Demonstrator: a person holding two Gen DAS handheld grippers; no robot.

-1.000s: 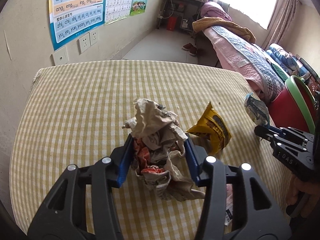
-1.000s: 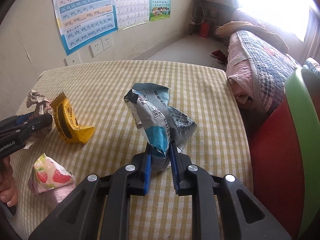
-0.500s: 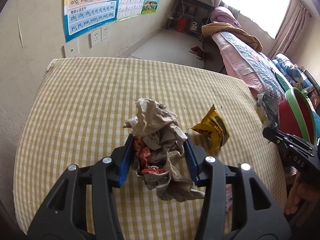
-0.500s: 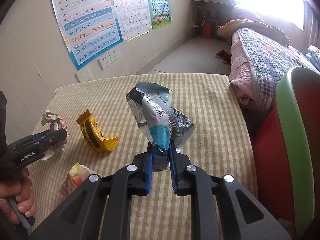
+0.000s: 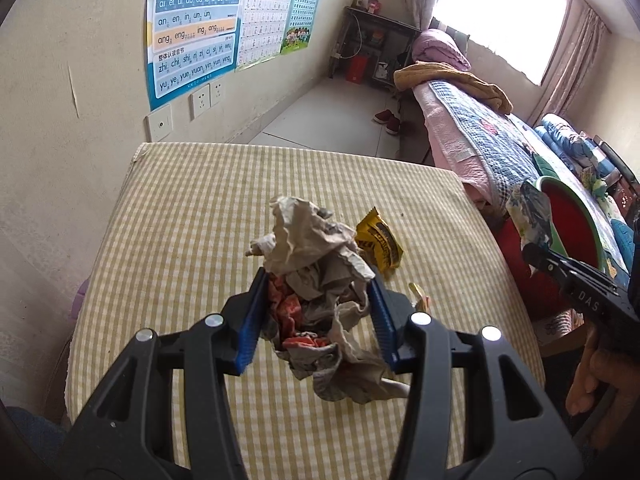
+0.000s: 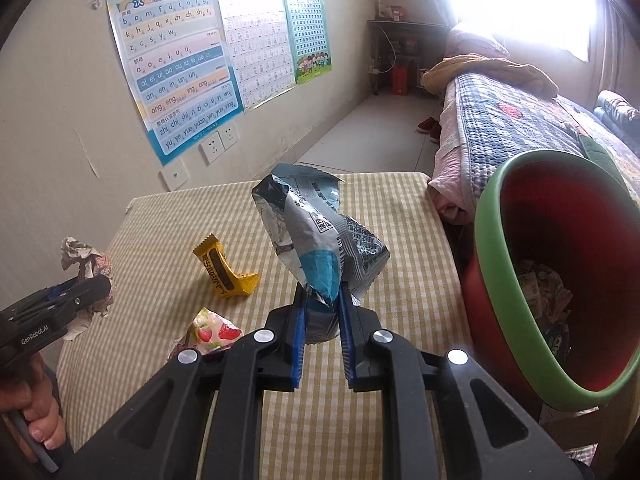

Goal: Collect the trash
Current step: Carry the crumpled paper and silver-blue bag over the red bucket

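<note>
The left gripper has its jaws pinching a crumpled wad of paper, grey-brown with red print; the wad fills the gap between the blue pads, bulges above them and hangs a loose flap below, clear of the checked desk. Just past the wad on the desk lies a yellow wrapper, and nearer, a strawberry-print packet lies beside it. To the right, the right gripper has its jaws pressed nearly together on the bottom edge of a grey and blue snack bag, which stands up above the pads, off the desk. At the far right, beside the desk's edge, a red bin with a green rim is tilted toward the camera with scraps inside.
</note>
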